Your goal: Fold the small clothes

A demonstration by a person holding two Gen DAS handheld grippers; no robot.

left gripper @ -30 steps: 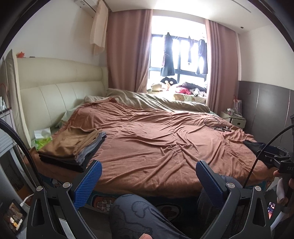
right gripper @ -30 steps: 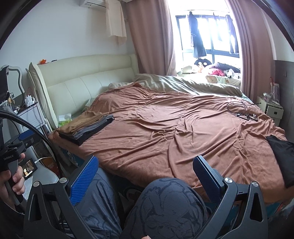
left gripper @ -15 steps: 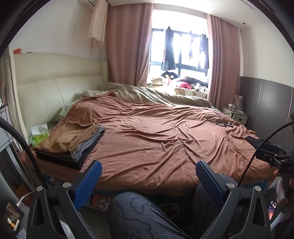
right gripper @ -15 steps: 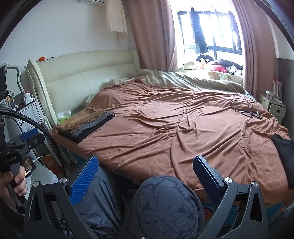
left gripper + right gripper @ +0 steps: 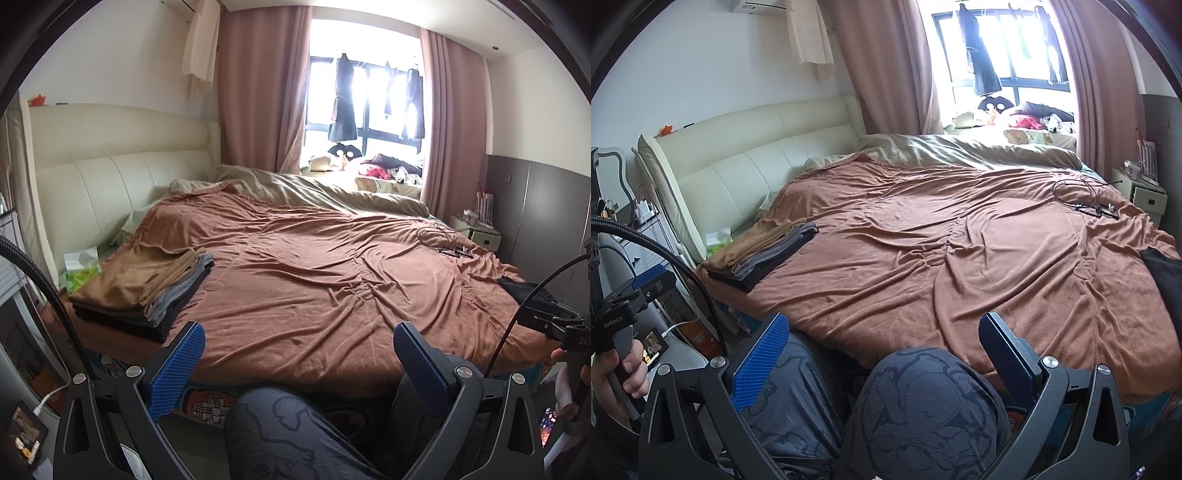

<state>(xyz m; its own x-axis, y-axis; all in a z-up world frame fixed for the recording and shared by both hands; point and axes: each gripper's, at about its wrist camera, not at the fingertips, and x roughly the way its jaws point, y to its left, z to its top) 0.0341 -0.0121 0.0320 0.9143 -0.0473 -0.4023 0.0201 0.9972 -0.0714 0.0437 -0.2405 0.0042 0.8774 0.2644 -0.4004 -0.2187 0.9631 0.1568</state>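
A stack of folded clothes (image 5: 147, 291), brown on top with grey and black below, rests on the bed's near left corner; the right wrist view shows the same stack (image 5: 764, 254). A dark garment (image 5: 1165, 277) lies unfolded at the bed's right edge, and in the left wrist view that garment (image 5: 524, 290) is partly hidden by the other gripper's handle. My left gripper (image 5: 297, 363) is open and empty, held low before the bed's near edge. My right gripper (image 5: 882, 356) is likewise open and empty, above the person's knees (image 5: 923, 406).
A brown blanket (image 5: 332, 273) covers the bed, with a beige duvet (image 5: 325, 192) bunched at the far side. A coiled cable (image 5: 1082, 199) lies at the far right. A tissue pack (image 5: 79, 267) sits by the cream headboard (image 5: 110, 181). A nightstand (image 5: 1145, 195) stands at the right.
Both views have risen and tilted slightly, so the bed sits lower in frame. Both grippers stay open and empty. The clothes have not moved.
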